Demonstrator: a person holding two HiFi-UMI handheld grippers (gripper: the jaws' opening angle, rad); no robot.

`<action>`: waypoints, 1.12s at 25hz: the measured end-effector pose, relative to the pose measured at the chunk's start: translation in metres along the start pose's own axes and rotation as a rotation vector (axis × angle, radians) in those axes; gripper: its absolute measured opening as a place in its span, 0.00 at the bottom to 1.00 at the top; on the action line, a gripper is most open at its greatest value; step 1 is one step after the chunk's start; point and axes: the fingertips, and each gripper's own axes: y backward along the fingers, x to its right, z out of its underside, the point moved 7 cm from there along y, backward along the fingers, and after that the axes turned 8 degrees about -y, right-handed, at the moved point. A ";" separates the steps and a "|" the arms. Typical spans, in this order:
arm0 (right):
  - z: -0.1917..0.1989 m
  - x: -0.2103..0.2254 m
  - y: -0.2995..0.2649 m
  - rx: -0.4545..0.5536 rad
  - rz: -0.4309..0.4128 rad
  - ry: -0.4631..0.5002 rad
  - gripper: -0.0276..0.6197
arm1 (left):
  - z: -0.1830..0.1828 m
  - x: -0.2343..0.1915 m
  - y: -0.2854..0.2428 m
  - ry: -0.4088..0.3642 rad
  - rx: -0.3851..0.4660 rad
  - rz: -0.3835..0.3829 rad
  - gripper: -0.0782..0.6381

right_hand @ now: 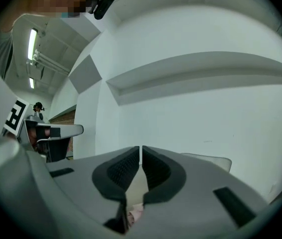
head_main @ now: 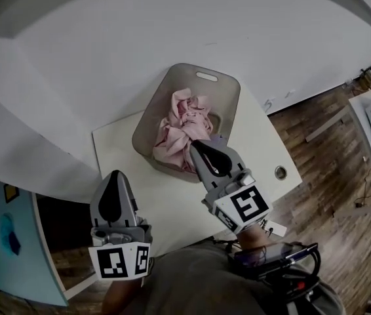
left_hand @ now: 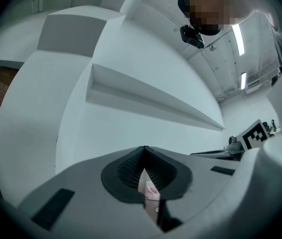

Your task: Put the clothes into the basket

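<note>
Two claws closed and empty (left claw (head_main: 116, 176), right claw (head_main: 195, 144)), pink clothes (head_main: 182, 126) heaped in basket (head_main: 206, 77)

Basket (head_main: 147, 125): a grey, translucent, rounded-rectangular tub with a slot handle in its far rim. It stands upright on the white desk (head_main: 264, 151), near the far edge and set at an angle to it. Clothes (head_main: 184, 122): a single crumpled pink bundle, lying inside the basket across its middle and near part. The bundle's nearest edge is hidden from me behind my right tool (head_main: 198, 144).
</note>
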 end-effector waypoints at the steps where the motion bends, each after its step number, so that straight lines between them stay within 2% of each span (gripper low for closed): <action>1: 0.000 -0.005 0.002 0.005 -0.004 0.008 0.07 | -0.003 0.000 0.002 -0.006 0.007 0.001 0.12; 11: -0.003 -0.028 0.007 0.011 -0.039 0.065 0.05 | -0.010 0.005 0.016 -0.017 0.018 -0.001 0.12; 28: -0.002 -0.034 -0.002 0.027 -0.087 0.050 0.05 | -0.009 0.001 0.019 -0.029 0.003 -0.028 0.12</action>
